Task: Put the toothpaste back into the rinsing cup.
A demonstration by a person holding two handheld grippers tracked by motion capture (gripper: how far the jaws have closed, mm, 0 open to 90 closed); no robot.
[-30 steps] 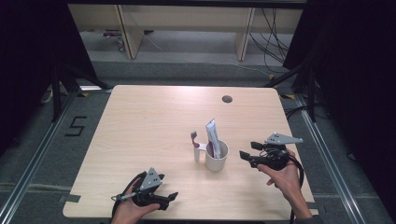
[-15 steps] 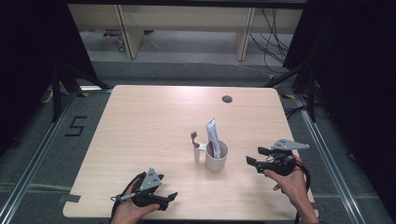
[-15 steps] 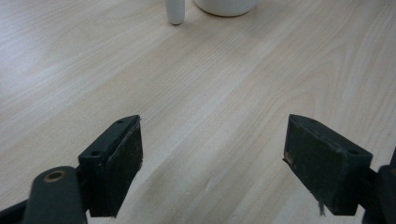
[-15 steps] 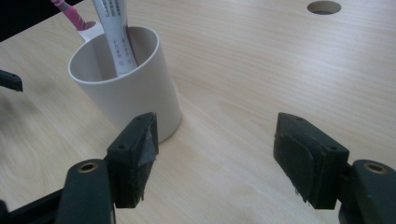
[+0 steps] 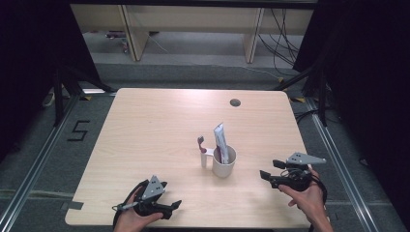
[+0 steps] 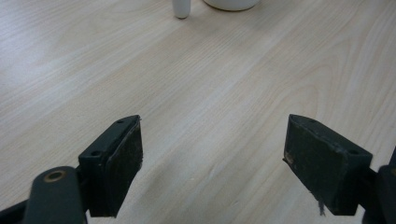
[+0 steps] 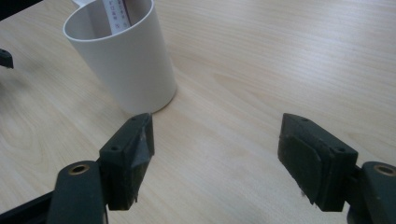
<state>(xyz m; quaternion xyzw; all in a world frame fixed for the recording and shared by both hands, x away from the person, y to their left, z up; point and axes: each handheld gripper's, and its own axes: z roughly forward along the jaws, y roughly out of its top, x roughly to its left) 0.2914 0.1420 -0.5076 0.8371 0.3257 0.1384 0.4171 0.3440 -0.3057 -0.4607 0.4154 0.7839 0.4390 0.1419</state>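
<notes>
Plain white cup (image 7: 126, 60) (tube (image 5: 220, 141) upright inside); both grippers' jaws apart, empty.

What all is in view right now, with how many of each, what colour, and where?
Round white plastic cup: one, white, centre-right of the table.
Flat white toothpaste tube: one, white with dark red print, upright in the cup.
White-handled toothbrush: one, reddish head, upright just left of the cup.
Light wooden table: one, pale wood, with a dark round hole near its far edge.
Left hand-held gripper: one, black, near edge, jaws open.
Right hand-held gripper: one, black, right of the cup, jaws open.
</notes>
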